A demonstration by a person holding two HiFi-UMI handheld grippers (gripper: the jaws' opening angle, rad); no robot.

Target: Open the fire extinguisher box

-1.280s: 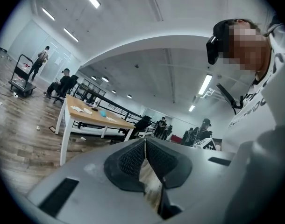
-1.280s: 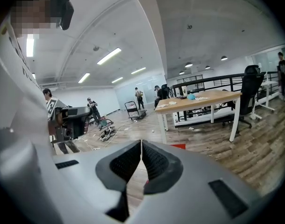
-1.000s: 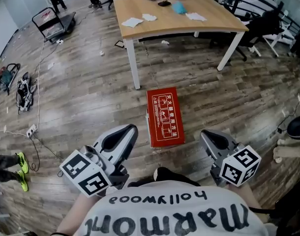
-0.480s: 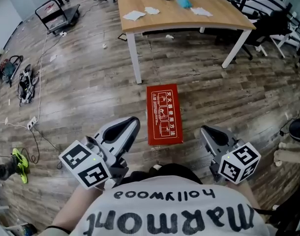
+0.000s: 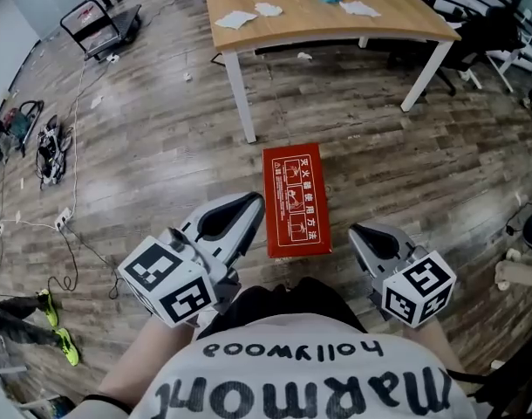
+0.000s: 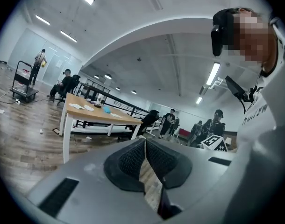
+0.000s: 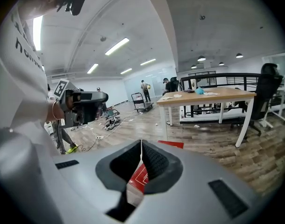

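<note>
**Both tools clenched, red box flat on the floor between them**

Here we are over the fire extinguisher box (image 5: 296, 201): red, lying flat on the wooden floor (image 5: 161, 164), its printed white-on-red face turned up and its lid closed. It lies right in front of the person, long side running away from them, with one tool on either side.

The left tool (image 5: 252, 202) comes in from the lower left, marker cube toward the camera, its tip showing just beside the box's left edge. In the left gripper view its dark ribbed pads (image 6: 133, 160) are pressed together with nothing between them, only floorboards visible through the slot below.

Over on the other side, the right tool (image 5: 357, 232) sits near the box's lower right corner, clear of it. The right gripper view shows that one clenched as well, pads meeting in a thin line and empty, with the red box visible past them and through the gap underneath.

Beyond the box stands a counter (image 5: 327, 20) with a light wood top and white legs, a few paper sheets (image 5: 235, 18) scattered on it. A cart (image 5: 98, 26) waits at the far left, and cables (image 5: 50, 142) trail across the floor on that side.
</note>
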